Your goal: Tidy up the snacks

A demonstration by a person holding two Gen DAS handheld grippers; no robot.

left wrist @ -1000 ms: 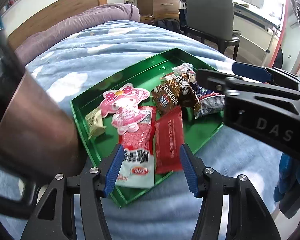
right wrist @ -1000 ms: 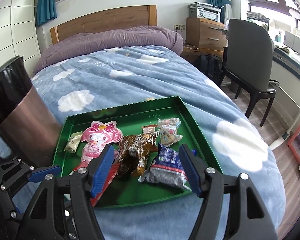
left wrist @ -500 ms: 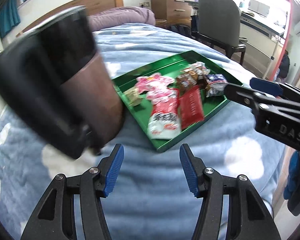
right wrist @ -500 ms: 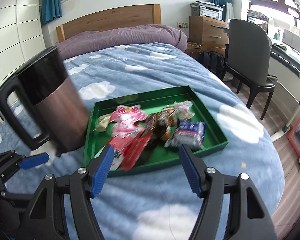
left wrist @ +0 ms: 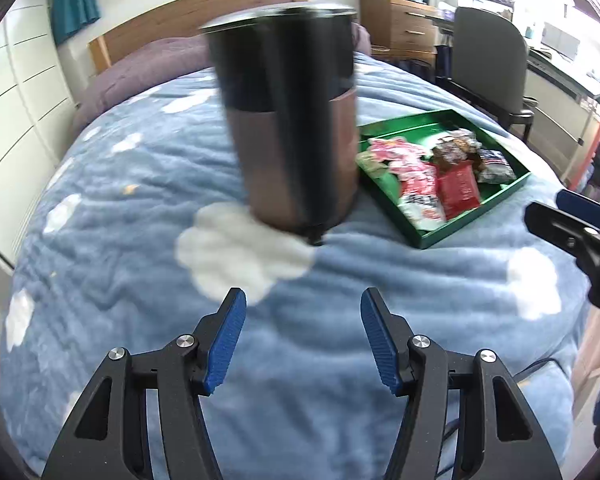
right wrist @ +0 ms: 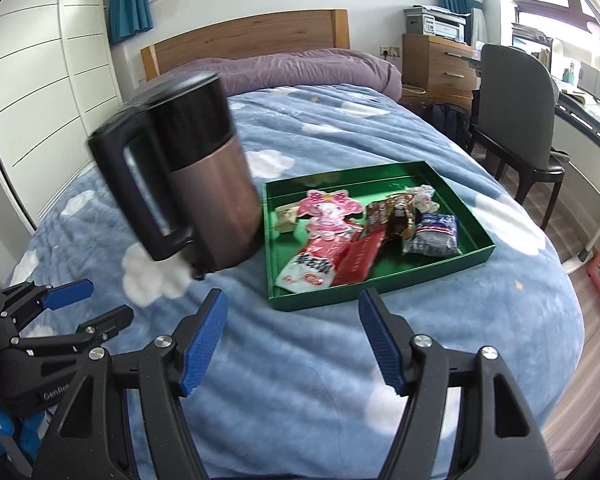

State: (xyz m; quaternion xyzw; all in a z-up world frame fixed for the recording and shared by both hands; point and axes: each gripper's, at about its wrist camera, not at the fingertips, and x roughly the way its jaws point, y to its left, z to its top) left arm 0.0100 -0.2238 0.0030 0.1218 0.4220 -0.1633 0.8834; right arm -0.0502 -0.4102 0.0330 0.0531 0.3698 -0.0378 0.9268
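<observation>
A bed covered by a blue blanket [right wrist: 340, 128] with white clouds fills both views, a wooden headboard [right wrist: 244, 40] and purple duvet [right wrist: 300, 70] at its far end. On the blanket sits a green tray [right wrist: 476, 254], and everything else is placed from it. Inside the tray lie the snacks: a pink character packet [right wrist: 326, 210] toward its far side, a red-and-white packet [right wrist: 310, 264] and a red packet [right wrist: 360, 256] at its near edge, brown wrappers [right wrist: 396, 212] in the middle, a dark blue-grey bag [right wrist: 434, 236] to the right. Just left of the tray stands a copper-and-black kettle [right wrist: 204, 196], blurred and looking tilted; whether it touches the tray is unclear. The right gripper [right wrist: 292, 340] hovers over bare blanket near the tray's near edge, fingers spread wide and empty. The left gripper [left wrist: 302, 336] is further left of the tray, facing the kettle, fingers likewise wide and empty. The small wrappers at the tray's far right are too blurred to identify.
</observation>
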